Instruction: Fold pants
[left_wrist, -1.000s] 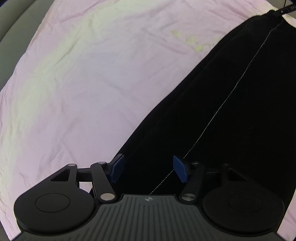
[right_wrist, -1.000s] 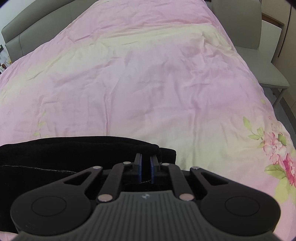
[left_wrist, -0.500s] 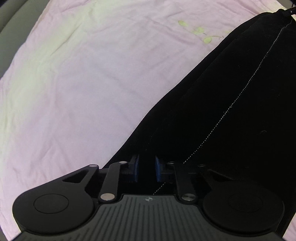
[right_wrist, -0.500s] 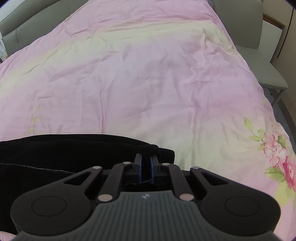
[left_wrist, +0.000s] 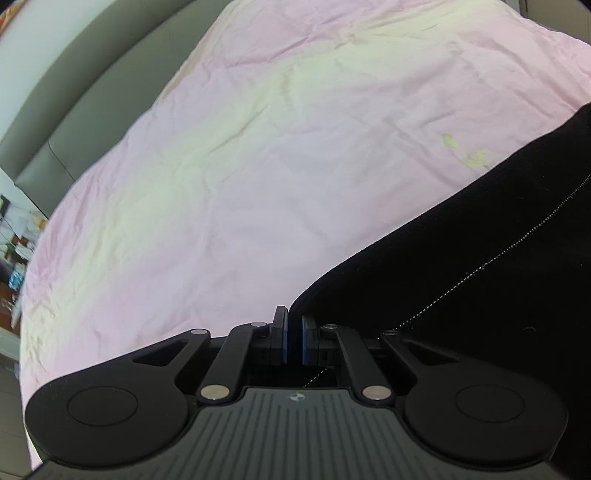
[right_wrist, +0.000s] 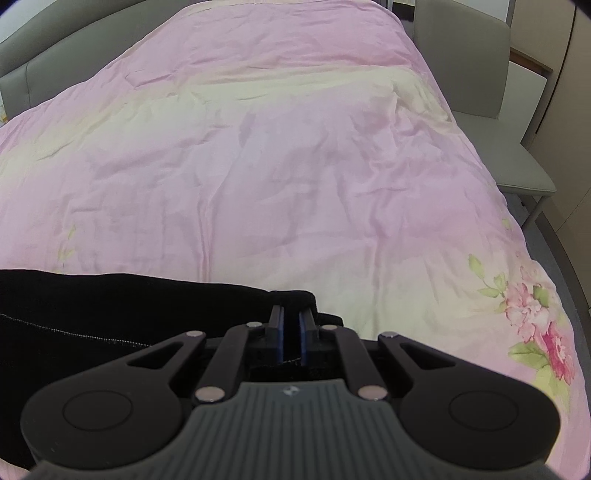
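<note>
Black pants (left_wrist: 480, 258), pale stitched seam, pink bedspread (left_wrist: 258, 166)

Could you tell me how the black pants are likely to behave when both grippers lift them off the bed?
The black pants look soft and limp, so they will probably sag between the left gripper and right gripper. Their matte weave seems unlikely to slip from the pinch. The free length may drag across the pink duvet.

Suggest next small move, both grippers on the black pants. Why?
Probably lift both ends together and carry them across for a fold. The left gripper is shut on the pants at their edge, the right gripper is shut on the other end, and the pink bedspread ahead lies open.
</note>
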